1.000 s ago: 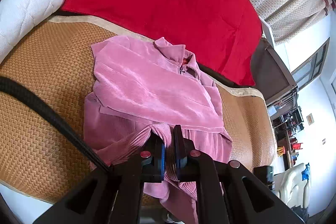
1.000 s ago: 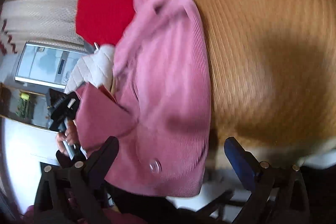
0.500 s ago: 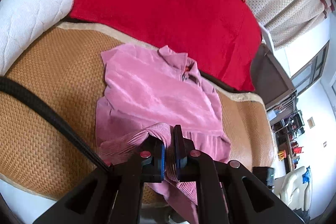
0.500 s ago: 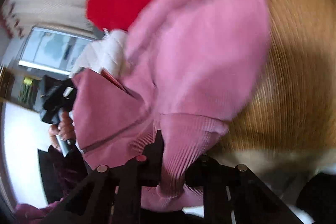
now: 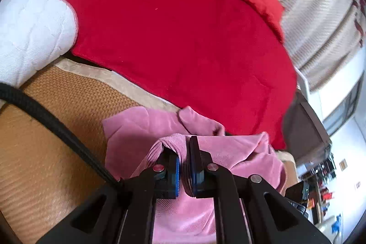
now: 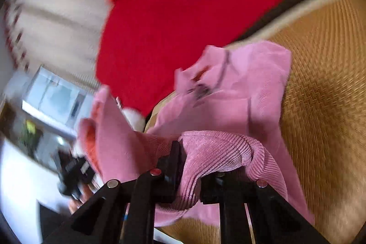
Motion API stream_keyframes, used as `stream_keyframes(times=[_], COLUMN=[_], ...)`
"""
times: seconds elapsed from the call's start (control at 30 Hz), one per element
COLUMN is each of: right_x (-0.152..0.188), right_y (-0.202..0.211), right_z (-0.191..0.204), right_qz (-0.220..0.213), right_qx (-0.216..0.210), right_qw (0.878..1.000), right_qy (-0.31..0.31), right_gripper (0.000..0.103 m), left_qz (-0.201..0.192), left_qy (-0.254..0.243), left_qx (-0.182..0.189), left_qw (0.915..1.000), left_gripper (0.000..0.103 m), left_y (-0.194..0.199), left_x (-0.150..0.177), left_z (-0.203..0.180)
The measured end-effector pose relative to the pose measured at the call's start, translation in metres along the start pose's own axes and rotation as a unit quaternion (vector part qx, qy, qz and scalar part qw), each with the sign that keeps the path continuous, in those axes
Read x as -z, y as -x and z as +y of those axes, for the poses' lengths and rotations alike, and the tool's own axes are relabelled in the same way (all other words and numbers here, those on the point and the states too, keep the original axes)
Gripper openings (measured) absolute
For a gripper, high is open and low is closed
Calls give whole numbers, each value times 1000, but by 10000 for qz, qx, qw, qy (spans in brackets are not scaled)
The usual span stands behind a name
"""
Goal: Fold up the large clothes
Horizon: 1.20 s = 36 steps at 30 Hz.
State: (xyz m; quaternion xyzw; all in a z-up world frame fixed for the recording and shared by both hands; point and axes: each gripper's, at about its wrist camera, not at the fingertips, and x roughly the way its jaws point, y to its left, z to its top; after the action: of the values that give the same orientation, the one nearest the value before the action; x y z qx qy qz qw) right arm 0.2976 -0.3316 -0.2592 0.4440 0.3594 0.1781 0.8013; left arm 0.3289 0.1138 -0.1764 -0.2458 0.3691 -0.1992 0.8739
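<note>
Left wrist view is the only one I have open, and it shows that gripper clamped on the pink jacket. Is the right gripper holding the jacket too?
Observer: Yes. The right gripper has just been closing and now pinches the ribbed hem of the pink jacket.
Operator: Does it grip the same spot as the left one?
Observer: No. In the right wrist view the left gripper is a blurred shape far off to the left, with jacket cloth running toward it.
Operator: Can you see who holds that one?
Observer: Only a hand wrapped around its handle, just below it.
</note>
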Motion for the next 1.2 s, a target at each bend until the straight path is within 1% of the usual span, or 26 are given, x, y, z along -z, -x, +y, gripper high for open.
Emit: stream_keyframes(times=[0.03, 0.1, 0.13, 0.2, 0.33, 0.5, 0.6, 0.63, 0.67, 0.7, 0.73, 0.8, 0.9, 1.0, 1.07, 1.1, 1.13, 1.2], right_x=[-8, -13, -14, -17, -20, -28, -28, -28, -28, -27, -26, -23, -20, -19, -15, -14, -13, -13], right_y=[-10, -22, -28, -33, -25, -17, -15, -14, -14, -10, -9, -1, -4, 1, 9, 15, 22, 37], right_z=[-9, -21, -26, -36, -50, -78, -81, -78, -74, -71, -68, -63, -56, -31, -15, -11, -6, 5], right_qz=[74, 89, 121, 164, 224, 441, 534, 545, 541, 495, 439, 364, 520, 722, 857, 816, 704, 418], right_qx=[47, 332, 369, 203, 37, -294, -480, -548, -599, -676, -730, -822, -860, -944, -1054, -982, -784, -211], right_qw=[9998, 9992, 9988, 9982, 9977, 9937, 9914, 9916, 9917, 9919, 9921, 9923, 9913, 9923, 9907, 9917, 9938, 9951], right_qy=[-158, -209, -304, -544, -637, -991, -1094, -1041, -1004, -950, -925, -847, -848, -344, -7, 137, 349, 868], right_gripper=[13, 14, 14, 14, 14, 17, 24, 31, 47, 56, 60, 61, 62, 62, 64, 65, 65, 66], left_qz=[3, 40, 95, 191, 368, 426, 419, 416, 413, 406, 395, 371, 335, 311, 346, 365, 378, 383], left_qy=[38, 64, 83, 185, 327, 264, 259, 262, 259, 258, 259, 237, 207, 261, 310, 340, 363, 368], left_qx=[-64, -203, -275, -300, -390, -526, -525, -525, -514, -496, -471, -440, -411, -375, -367, -367, -353, -330], left_qw=[10000, 9998, 9995, 9992, 9980, 9974, 9974, 9974, 9975, 9976, 9978, 9981, 9984, 9985, 9982, 9981, 9980, 9980], left_gripper=[8, 8, 8, 8, 8, 9, 10, 10, 10, 10, 10, 10, 10, 10, 10, 10, 10, 10], left_y=[-15, -39, -52, -73, -100, -103, -103, -102, -101, -100, -98, -94, -91, -88, -89, -89, -89, -88], left_x=[-3, -7, -9, -11, -12, -11, -9, -10, -9, -9, -8, -7, -8, -10, -10, -10, -10, -10], left_z=[3, 8, 11, 17, 26, 25, 27, 28, 29, 30, 30, 30, 28, 29, 32, 34, 35, 36])
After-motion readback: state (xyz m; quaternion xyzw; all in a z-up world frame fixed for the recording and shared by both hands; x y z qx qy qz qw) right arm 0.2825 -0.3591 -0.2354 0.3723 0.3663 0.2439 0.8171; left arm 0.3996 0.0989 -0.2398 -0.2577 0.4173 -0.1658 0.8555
